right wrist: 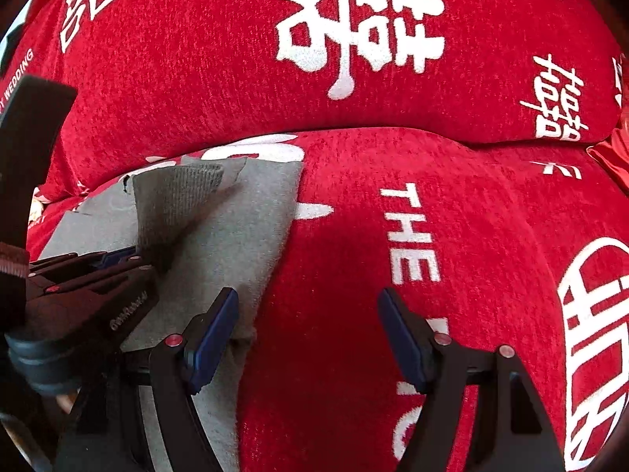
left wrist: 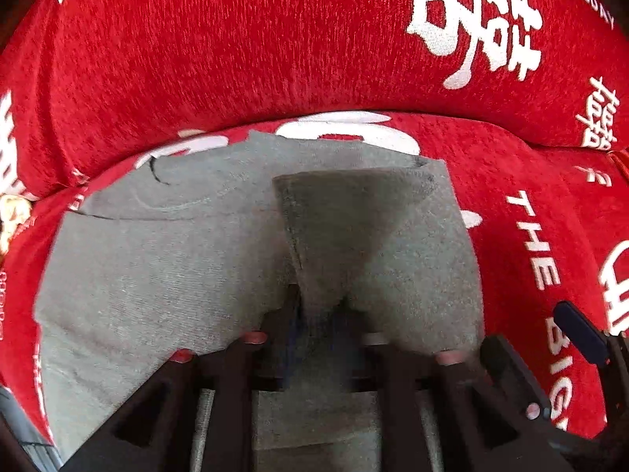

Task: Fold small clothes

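A small grey garment [left wrist: 157, 259] lies flat on the red sofa seat [left wrist: 511, 181]. My left gripper [left wrist: 320, 314] is shut on a ribbed grey cuff or sleeve end [left wrist: 354, 212] of it and holds that part raised above the rest. In the right wrist view the left gripper [right wrist: 129, 263] shows at left with the lifted cuff [right wrist: 173, 196] standing up from the garment [right wrist: 251, 216]. My right gripper [right wrist: 308, 334] is open and empty, its left finger [right wrist: 212, 334] over the garment's right edge, its right finger [right wrist: 405, 338] over bare red fabric.
The red sofa back cushion [left wrist: 236, 39] with white characters rises right behind the garment. The seat [right wrist: 471, 236] carries white lettering and extends to the right. The right gripper's finger [left wrist: 582, 330] shows at the right edge of the left wrist view.
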